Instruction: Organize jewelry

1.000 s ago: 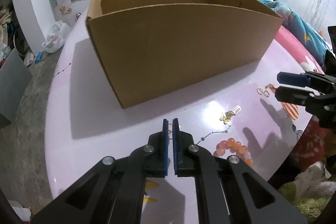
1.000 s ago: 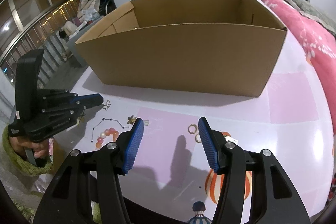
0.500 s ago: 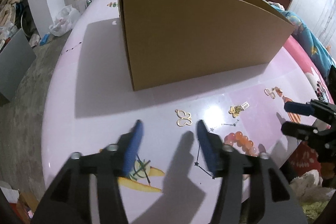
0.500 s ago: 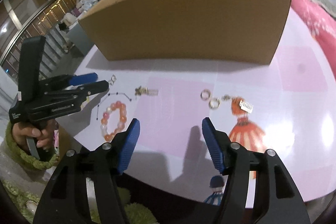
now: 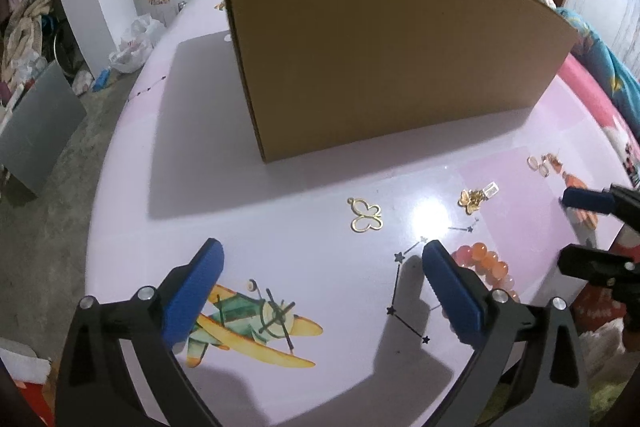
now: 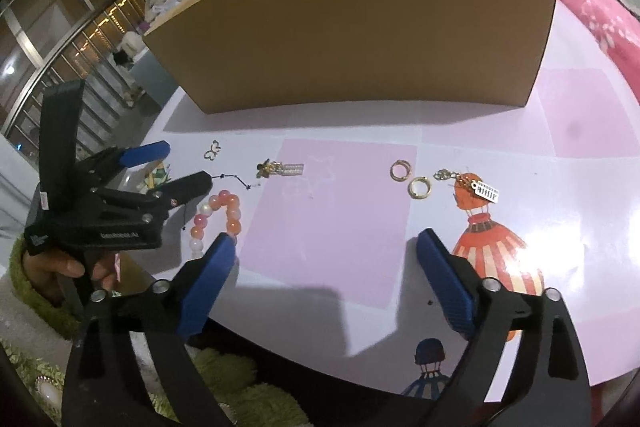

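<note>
Jewelry lies on the pink table in front of a cardboard box [image 5: 380, 59] [image 6: 360, 27]. A gold butterfly pendant [image 5: 366, 215] [image 6: 212, 150] sits just ahead of my left gripper [image 5: 320, 259] [image 6: 184, 165], whose jaws are opening with nothing between them. To its right lie a black star chain [image 5: 400, 279] [image 6: 236, 181], an orange bead bracelet [image 5: 486, 263] [image 6: 218, 211] and a gold charm [image 5: 476, 197] [image 6: 276, 167]. My right gripper [image 6: 326, 243] [image 5: 566, 227] is opening too, empty, above the table. Two gold hoops [image 6: 408, 179] and a tagged chain [image 6: 472, 183] lie ahead of it.
The tall box wall blocks the far side of the table [image 5: 140, 227]. The table's near edge [image 6: 360, 331] runs just under the right gripper, with green fluffy fabric [image 6: 248, 387] below it. A person's hand [image 6: 60, 267] holds the left gripper's handle.
The left gripper's jaws went from shut to wide open. The right gripper's jaws spread wider. Both views now look more steeply down, so the butterfly pendant and hoops show more fully.
</note>
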Demonstrator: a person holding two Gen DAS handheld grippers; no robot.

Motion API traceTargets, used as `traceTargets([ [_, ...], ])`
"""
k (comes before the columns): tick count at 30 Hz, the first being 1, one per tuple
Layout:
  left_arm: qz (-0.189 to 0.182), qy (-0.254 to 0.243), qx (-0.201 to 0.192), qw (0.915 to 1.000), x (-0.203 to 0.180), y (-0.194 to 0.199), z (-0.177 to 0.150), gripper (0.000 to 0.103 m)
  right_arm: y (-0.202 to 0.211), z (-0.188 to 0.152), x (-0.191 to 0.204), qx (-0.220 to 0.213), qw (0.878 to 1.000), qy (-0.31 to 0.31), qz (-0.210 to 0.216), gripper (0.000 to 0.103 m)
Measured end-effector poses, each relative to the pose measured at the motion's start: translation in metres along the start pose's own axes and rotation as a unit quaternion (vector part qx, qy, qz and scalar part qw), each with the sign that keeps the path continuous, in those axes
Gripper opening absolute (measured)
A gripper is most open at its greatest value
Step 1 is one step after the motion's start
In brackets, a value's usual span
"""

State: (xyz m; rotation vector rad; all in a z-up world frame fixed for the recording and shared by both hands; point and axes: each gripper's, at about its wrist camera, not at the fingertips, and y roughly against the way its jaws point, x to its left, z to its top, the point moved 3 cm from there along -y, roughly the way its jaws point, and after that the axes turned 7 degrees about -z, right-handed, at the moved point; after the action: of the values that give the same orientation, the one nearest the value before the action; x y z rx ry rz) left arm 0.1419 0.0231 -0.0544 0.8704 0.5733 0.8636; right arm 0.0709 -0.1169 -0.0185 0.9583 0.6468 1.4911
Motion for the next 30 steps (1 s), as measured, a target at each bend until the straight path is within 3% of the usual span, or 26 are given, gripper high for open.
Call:
traceTargets([
  [6, 0.006, -0.006, -0.022, 0.9997, -0.001, 0.001, -0.005, 0.098, -0.001, 0.0, 0.004, -0.007, 1.0, 0.013, 0.007, 0.095],
  [17, 0.008, -0.008, -0.023, 0.9997, -0.003, 0.001, -0.008, 0.098, 0.005, -0.003, -0.011, -0.026, 0.998, -0.013, 0.056, 0.095],
  [25, 0.007, -0.007, -0.017, 0.9998, -0.003, 0.001, -0.005, 0.098, 0.003, -0.003, -0.001, -0.023, 0.999, 0.014, 0.025, 0.095],
  [30, 0.006, -0.007, -0.011, 0.9999, -0.002, 0.001, -0.001, 0.098, 0.003, -0.003, -0.001, -0.025, 0.999, 0.012, 0.032, 0.095],
])
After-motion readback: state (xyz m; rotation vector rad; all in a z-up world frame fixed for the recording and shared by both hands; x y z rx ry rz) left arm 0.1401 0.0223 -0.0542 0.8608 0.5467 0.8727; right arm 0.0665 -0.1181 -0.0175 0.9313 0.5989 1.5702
